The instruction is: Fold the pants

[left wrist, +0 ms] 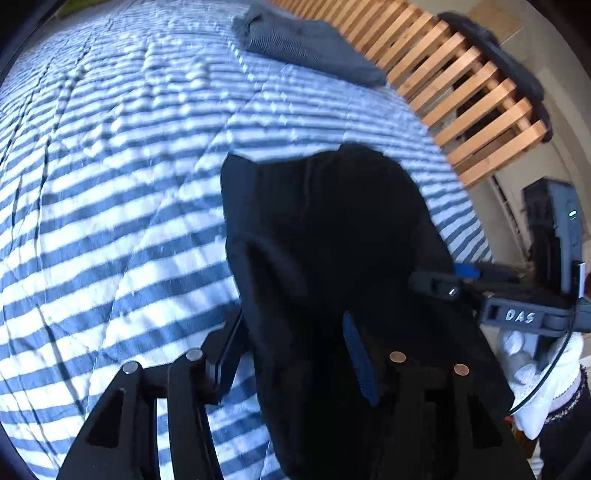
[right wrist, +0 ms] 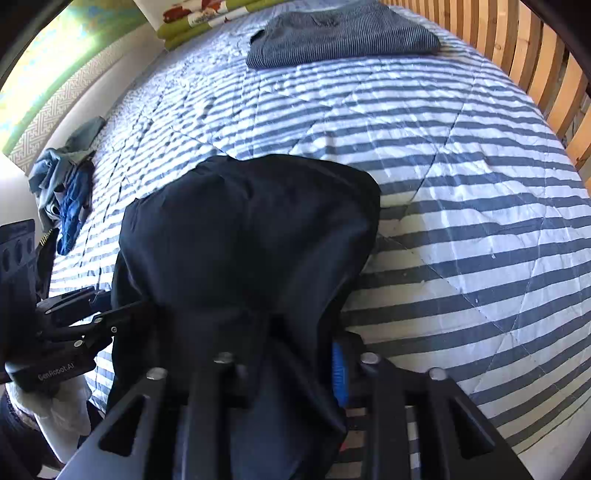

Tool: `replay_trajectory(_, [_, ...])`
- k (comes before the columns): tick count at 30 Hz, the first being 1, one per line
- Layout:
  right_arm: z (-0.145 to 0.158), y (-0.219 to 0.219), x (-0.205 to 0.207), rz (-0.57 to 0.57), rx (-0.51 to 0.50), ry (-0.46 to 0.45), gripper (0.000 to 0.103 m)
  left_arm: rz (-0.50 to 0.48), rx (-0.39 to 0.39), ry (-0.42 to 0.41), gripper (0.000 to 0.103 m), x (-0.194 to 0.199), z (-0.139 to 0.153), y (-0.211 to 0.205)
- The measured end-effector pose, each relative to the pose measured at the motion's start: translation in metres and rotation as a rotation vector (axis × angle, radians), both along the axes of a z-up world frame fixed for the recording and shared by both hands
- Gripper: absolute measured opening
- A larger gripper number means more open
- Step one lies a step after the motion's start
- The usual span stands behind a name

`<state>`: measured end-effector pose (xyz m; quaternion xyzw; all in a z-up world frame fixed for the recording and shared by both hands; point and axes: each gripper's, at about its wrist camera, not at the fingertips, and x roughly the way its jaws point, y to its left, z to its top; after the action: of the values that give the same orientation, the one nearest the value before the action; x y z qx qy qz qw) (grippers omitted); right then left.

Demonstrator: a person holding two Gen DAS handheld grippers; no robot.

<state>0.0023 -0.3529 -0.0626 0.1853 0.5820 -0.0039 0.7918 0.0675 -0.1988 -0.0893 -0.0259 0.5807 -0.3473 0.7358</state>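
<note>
The black pants [left wrist: 325,240] hang in a bunched, doubled mass above the blue-and-white striped quilt [left wrist: 110,192]. In the left wrist view the cloth fills the gap of my left gripper [left wrist: 295,332], which is shut on it; only one blue pad [left wrist: 360,362] shows. To the right, my right gripper [left wrist: 439,282] is pinching the pants' edge. In the right wrist view the pants [right wrist: 251,229] drape over my right gripper [right wrist: 284,354], which is shut on the cloth and has its left finger hidden. My left gripper [right wrist: 122,314] holds the pants' left side.
A folded grey striped garment [right wrist: 343,33] lies at the far end of the bed. A wooden slatted rail [right wrist: 535,55] runs along the right side. Crumpled blue and grey clothes [right wrist: 62,192] sit at the bed's left edge. A white-gloved hand [left wrist: 535,369] holds the right gripper.
</note>
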Motion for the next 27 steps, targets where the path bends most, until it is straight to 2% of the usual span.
replay_trajectory(2, [-0.004, 0.002, -0.002, -0.006, 0.020, -0.018, 0.044, -0.034, 0.005, -0.021, 0.032, -0.005, 0.000, -0.007])
replay_trajectory(5, [0.000, 0.011, -0.001, -0.009, -0.023, -0.034, 0.030, -0.033, 0.021, -0.059, 0.018, -0.011, 0.008, -0.013])
replay_trajectory(6, [0.004, 0.011, -0.003, -0.018, -0.031, -0.045, 0.022, -0.035, 0.011, -0.062, 0.016, -0.012, 0.012, -0.012])
replay_trajectory(9, [0.021, 0.007, -0.009, -0.046, 0.004, -0.092, 0.009, -0.053, -0.007, -0.083, 0.013, -0.015, 0.028, -0.012])
replay_trajectory(13, [0.047, 0.022, -0.008, -0.018, -0.040, -0.138, 0.007, -0.072, -0.018, -0.124, 0.011, -0.018, 0.049, -0.016])
replay_trajectory(18, [0.058, 0.032, -0.004, 0.001, -0.071, -0.159, 0.007, -0.055, -0.041, -0.126, 0.011, -0.011, 0.059, -0.007])
replay_trajectory(20, [0.053, 0.028, -0.002, -0.002, -0.050, -0.142, 0.007, -0.044, -0.046, -0.093, 0.011, -0.006, 0.053, 0.000])
replay_trajectory(22, [0.039, 0.022, 0.004, 0.012, -0.020, -0.091, 0.013, -0.039, -0.034, -0.072, 0.011, -0.004, 0.041, 0.002])
replay_trajectory(24, [0.028, 0.012, 0.005, -0.013, -0.038, -0.057, 0.031, -0.040, -0.011, -0.070, 0.011, -0.003, 0.032, 0.003])
replay_trajectory(26, [0.019, 0.001, 0.005, -0.019, -0.049, -0.027, 0.037, -0.014, -0.027, -0.038, 0.013, 0.001, 0.023, 0.008])
replay_trajectory(27, [0.015, -0.003, 0.005, -0.016, -0.032, -0.010, 0.047, -0.006, -0.030, -0.029, 0.018, 0.002, 0.022, 0.010])
